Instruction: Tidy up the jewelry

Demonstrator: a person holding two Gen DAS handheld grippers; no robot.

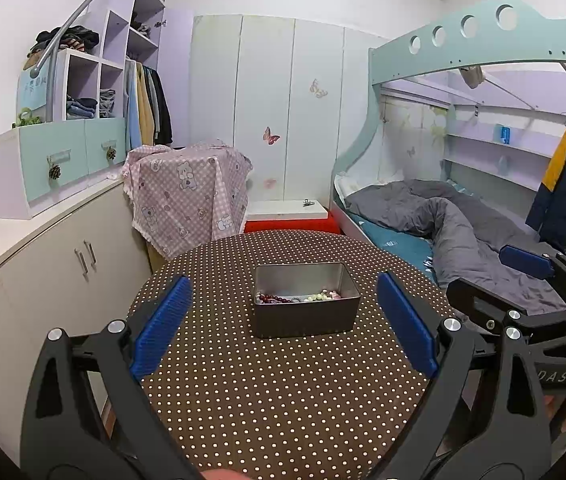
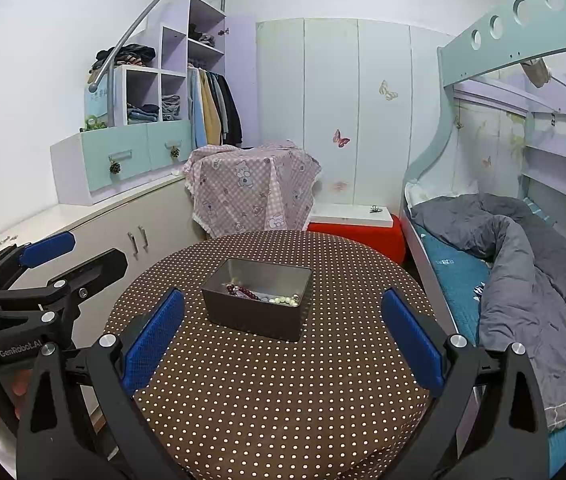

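An open metal tin (image 1: 305, 317) stands in the middle of a round table with a brown polka-dot cloth (image 1: 275, 396). Inside lie a dark red bead bracelet (image 1: 273, 299) and a pale green bead bracelet (image 1: 325, 296). My left gripper (image 1: 285, 326) is open and empty, held above the table just in front of the tin. In the right wrist view the tin (image 2: 257, 300) shows the red beads (image 2: 245, 291) and pale beads (image 2: 285, 300). My right gripper (image 2: 283, 340) is open and empty, also short of the tin.
A low cabinet (image 1: 55, 256) runs along the left wall. A pink cloth-covered stand (image 1: 187, 192) and a red stool with a white board (image 1: 289, 216) stand behind the table. A bunk bed with a grey duvet (image 1: 455, 224) is on the right.
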